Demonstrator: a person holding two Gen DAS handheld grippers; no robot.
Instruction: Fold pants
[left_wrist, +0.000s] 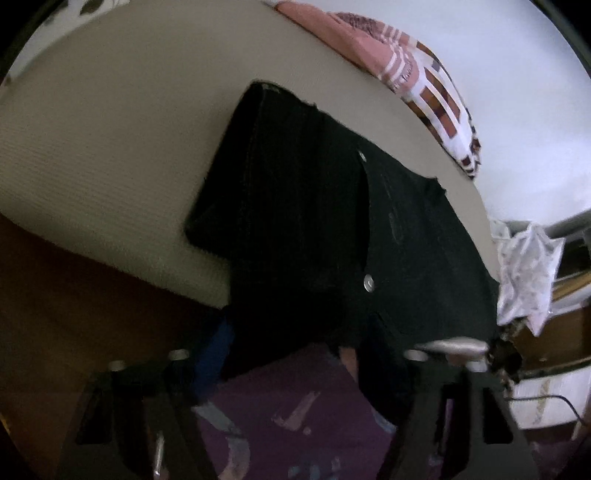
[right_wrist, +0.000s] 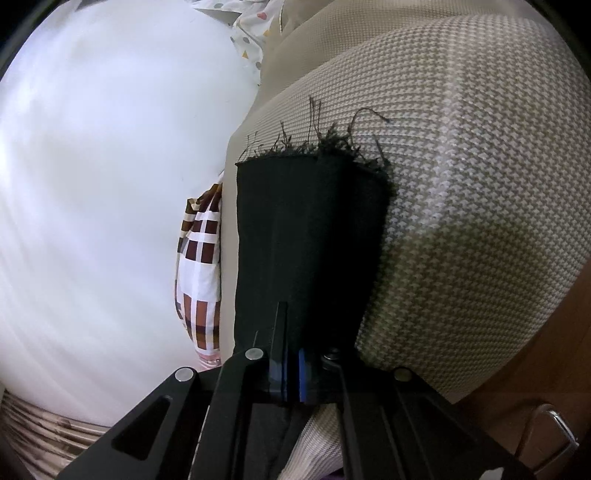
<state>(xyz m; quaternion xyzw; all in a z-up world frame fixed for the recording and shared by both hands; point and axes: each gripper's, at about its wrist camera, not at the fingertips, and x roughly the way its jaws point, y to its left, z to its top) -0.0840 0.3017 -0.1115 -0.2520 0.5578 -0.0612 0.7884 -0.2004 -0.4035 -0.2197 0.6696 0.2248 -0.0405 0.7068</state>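
Black pants (left_wrist: 314, 206) lie on a beige woven bed surface (left_wrist: 110, 155), waist end with a metal button (left_wrist: 368, 283) near me. My left gripper (left_wrist: 295, 369) sits low over the waist edge with its fingers wide apart, holding nothing that I can see. In the right wrist view a frayed black leg hem (right_wrist: 314, 221) lies flat on the bed (right_wrist: 461, 184). My right gripper (right_wrist: 291, 362) is shut on the pants leg, its blue pads pressed onto the cloth.
A plaid pink and brown pillow (left_wrist: 424, 85) lies at the bed's far edge; it also shows in the right wrist view (right_wrist: 199, 266). A white crumpled bag (left_wrist: 524, 273) sits at the right. A white wall (right_wrist: 92, 184) is beside the bed. A purple garment (left_wrist: 295, 417) lies below.
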